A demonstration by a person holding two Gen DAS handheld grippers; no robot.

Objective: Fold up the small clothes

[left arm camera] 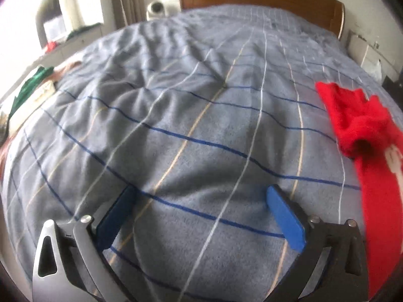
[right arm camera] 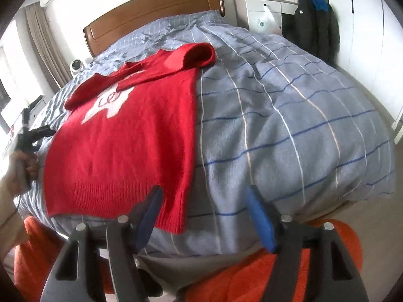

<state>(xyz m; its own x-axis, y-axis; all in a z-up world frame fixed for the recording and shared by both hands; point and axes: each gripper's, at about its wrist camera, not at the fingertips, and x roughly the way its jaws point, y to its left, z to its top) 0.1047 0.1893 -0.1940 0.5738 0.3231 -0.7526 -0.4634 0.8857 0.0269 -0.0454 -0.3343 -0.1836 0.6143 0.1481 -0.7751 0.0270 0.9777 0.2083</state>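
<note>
A small red knitted sweater [right arm camera: 121, 146] with a white motif lies flat on the grey-blue checked duvet [right arm camera: 289, 125], both sleeves folded across its chest. My right gripper [right arm camera: 204, 196] is open just off the hem's right corner, and its pads press on nothing. In the left wrist view the sweater [left arm camera: 365, 130] shows only at the right edge. My left gripper [left arm camera: 201, 201] hangs wide open over bare duvet [left arm camera: 176, 113] to the left of the garment, with nothing between its fingers. The right wrist view also catches the left gripper [right arm camera: 37, 133], held by a hand [right arm camera: 22, 166] beside the sweater's left side.
A wooden headboard [right arm camera: 151, 10] closes the far end of the bed. A white round camera [right arm camera: 76, 66] sits beside it. A dark jacket [right arm camera: 314, 25] and a white cabinet [right arm camera: 262, 12] stand at the right. Green clothing [left arm camera: 30, 85] lies off the bed's left side. Orange-clad legs [right arm camera: 252, 276] show at the near edge.
</note>
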